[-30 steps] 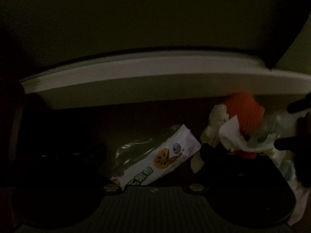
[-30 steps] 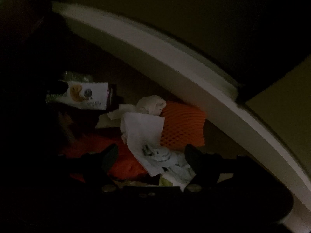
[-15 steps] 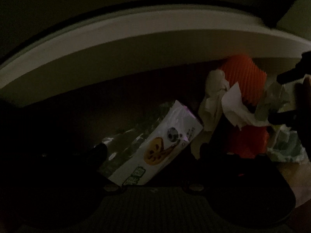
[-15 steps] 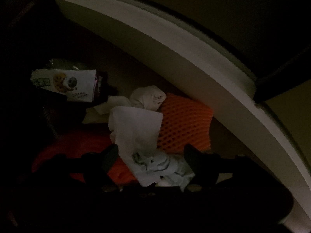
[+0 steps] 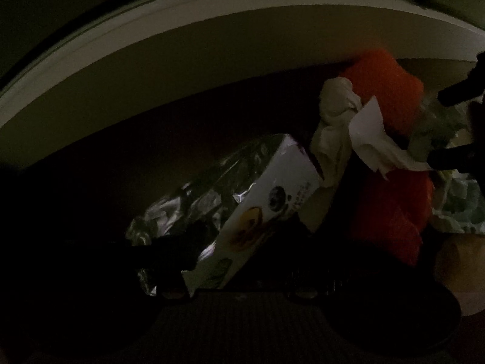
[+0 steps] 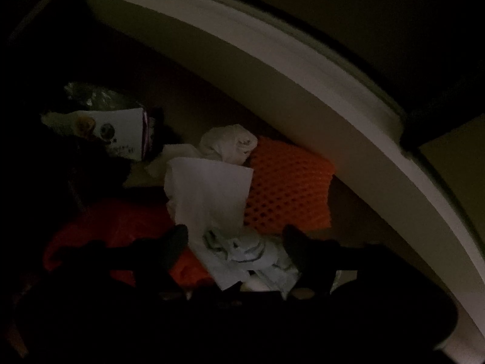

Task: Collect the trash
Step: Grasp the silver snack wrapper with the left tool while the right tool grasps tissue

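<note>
The left claw point(image 5: 242, 236) was held low with its fingers spread apart. The right claw point(image 6: 235, 242) was likewise held open, its dark fingertips point(image 6: 175, 239) well separated in the gloom.

Black tapered fingers point(image 6: 172, 242) above a ribbed dark base point(image 5: 239, 324).

Crumpled wrapper point(image 6: 245, 251) between parted gripper point(image 6: 235, 241) fingers

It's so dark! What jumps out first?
The bright orange foam net sleeve glows most, lying against the curved white baseboard. A crumpled white paper tissue lies in front of it, between the right hand-held gripper fingers, and a white printed snack wrapper sits farther left.
</note>
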Demonstrator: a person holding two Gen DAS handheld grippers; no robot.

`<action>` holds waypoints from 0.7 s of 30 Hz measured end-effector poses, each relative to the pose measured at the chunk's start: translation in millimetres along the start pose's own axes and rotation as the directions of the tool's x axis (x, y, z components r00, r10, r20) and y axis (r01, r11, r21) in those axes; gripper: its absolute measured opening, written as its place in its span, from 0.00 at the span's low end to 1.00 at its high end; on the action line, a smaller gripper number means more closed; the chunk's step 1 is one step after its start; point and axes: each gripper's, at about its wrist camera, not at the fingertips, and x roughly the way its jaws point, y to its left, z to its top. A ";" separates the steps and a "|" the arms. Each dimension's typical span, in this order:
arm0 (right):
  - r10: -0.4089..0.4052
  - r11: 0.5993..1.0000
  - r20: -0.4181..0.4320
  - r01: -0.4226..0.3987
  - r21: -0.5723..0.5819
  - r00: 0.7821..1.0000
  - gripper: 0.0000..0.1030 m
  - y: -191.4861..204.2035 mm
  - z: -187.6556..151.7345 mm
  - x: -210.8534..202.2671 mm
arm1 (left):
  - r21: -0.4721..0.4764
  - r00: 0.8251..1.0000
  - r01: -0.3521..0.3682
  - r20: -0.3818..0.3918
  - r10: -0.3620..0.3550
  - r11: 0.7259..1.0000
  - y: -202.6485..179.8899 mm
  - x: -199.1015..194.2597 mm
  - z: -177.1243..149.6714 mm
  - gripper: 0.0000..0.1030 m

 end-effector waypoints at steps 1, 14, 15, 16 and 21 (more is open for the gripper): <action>0.000 1.000 0.000 0.000 0.001 1.000 0.56 -0.1 -0.6 0.1 | -0.011 1.000 -0.004 0.001 0.004 1.000 0.4 -0.4 -0.4 0.30; -0.060 0.997 -0.001 0.059 -0.048 0.998 0.25 8.2 6.1 -13.3 | -0.083 0.996 -0.023 0.085 0.030 0.996 -9.4 -17.7 -11.9 0.01; -0.065 0.997 0.001 0.065 -0.051 0.998 0.25 7.5 4.5 -16.7 | -0.084 0.995 -0.025 0.091 0.032 0.996 -10.7 -20.1 -13.7 0.00; -0.069 0.996 0.003 0.069 -0.054 0.998 0.24 5.9 2.9 -20.3 | -0.086 0.994 -0.029 0.099 0.037 0.996 -12.2 -23.8 -15.2 0.00; -0.092 0.994 0.028 0.093 -0.063 0.995 0.22 1.5 -3.0 -48.9 | -0.117 0.990 -0.049 0.127 0.064 0.992 -16.9 -52.2 -17.2 0.00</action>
